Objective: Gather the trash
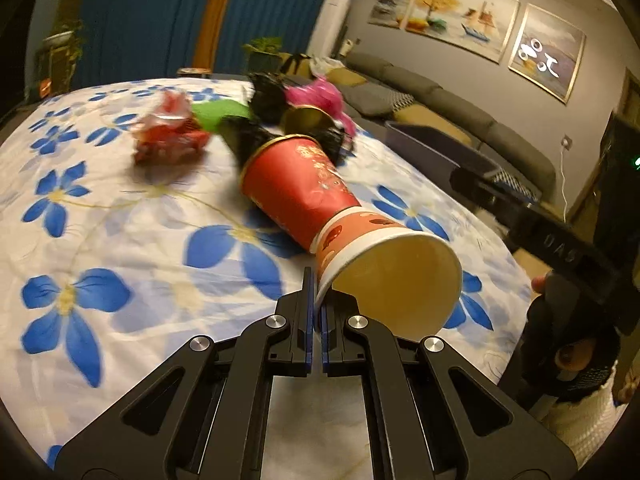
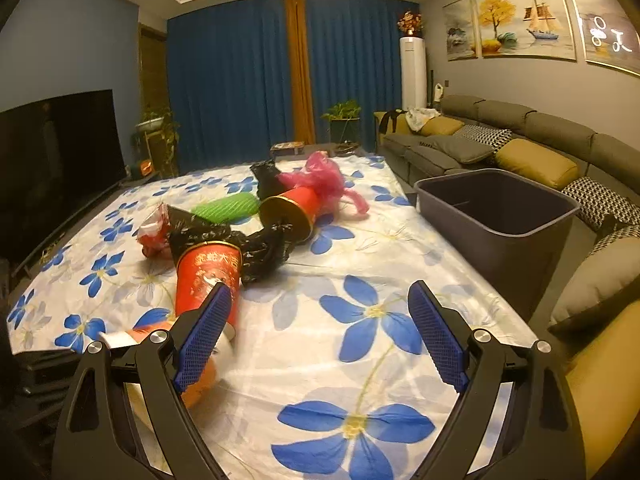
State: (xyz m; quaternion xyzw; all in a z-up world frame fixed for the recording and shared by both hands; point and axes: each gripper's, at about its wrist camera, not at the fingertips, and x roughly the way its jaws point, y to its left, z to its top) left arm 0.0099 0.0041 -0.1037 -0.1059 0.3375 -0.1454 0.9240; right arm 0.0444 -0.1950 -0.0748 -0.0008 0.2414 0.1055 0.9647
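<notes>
My left gripper (image 1: 317, 292) is shut on the rim of a red paper cup (image 1: 320, 196), which lies on its side over the flowered tablecloth (image 1: 100, 216), mouth toward the camera. The same cup (image 2: 208, 276) shows at the left of the right wrist view. My right gripper (image 2: 320, 332) is open and empty above the cloth, to the right of the cup. Beyond lie a crumpled black bag (image 2: 256, 248), a second red cup with a gold rim (image 2: 292, 212), a pink bag (image 2: 324, 178), a green piece (image 2: 226, 206) and a red wrapper (image 1: 168, 132).
A dark grey bin (image 2: 500, 216) stands off the table's right edge, in front of a grey sofa (image 2: 520, 140). A television (image 2: 56, 152) is on the left. Blue curtains hang behind.
</notes>
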